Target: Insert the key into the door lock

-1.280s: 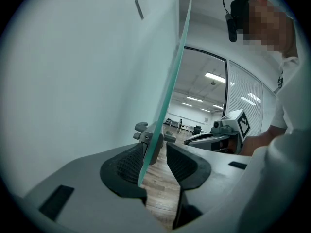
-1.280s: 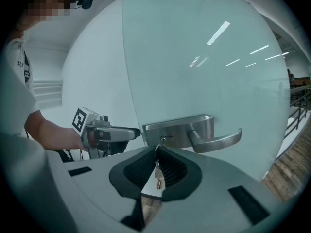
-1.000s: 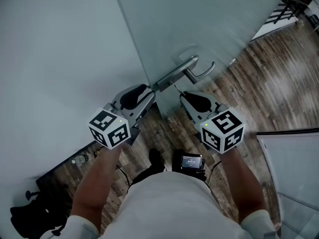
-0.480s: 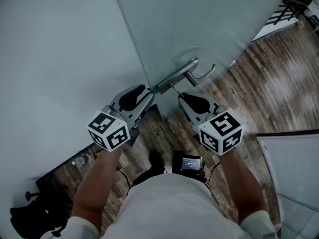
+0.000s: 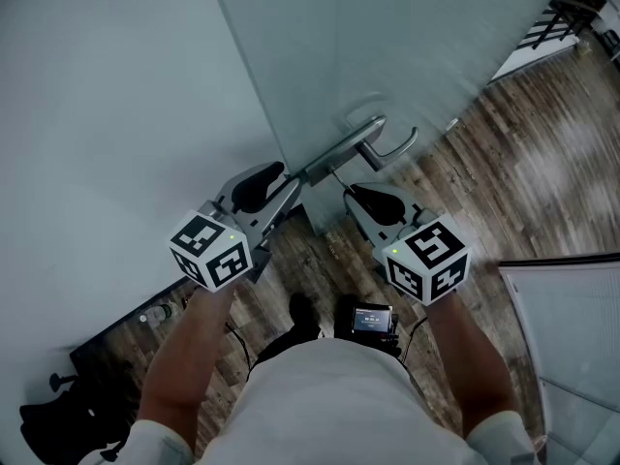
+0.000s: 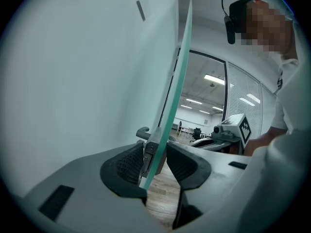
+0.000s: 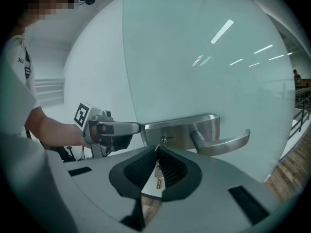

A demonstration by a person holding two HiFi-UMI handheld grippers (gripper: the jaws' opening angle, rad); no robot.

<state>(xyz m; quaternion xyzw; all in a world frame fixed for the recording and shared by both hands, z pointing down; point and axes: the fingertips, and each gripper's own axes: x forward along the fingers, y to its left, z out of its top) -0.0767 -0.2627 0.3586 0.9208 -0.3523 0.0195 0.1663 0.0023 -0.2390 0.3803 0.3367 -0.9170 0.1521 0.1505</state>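
While my left gripper (image 6: 155,155) clamped the edge of the frosted glass door (image 6: 181,76) to steady it, my right gripper (image 7: 156,162) pinched the small brass-coloured key (image 7: 157,175) tight, tip right at the keyhole (image 7: 164,140) in the brushed-steel lock plate (image 7: 182,128), lined up for pushing in.

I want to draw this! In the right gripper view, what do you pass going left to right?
Person's hand → left gripper gripping the glass door at its edge → lock plate → door handle → wooden floor. The key held by the right gripper overlaps the lock plate, so it's skipped.
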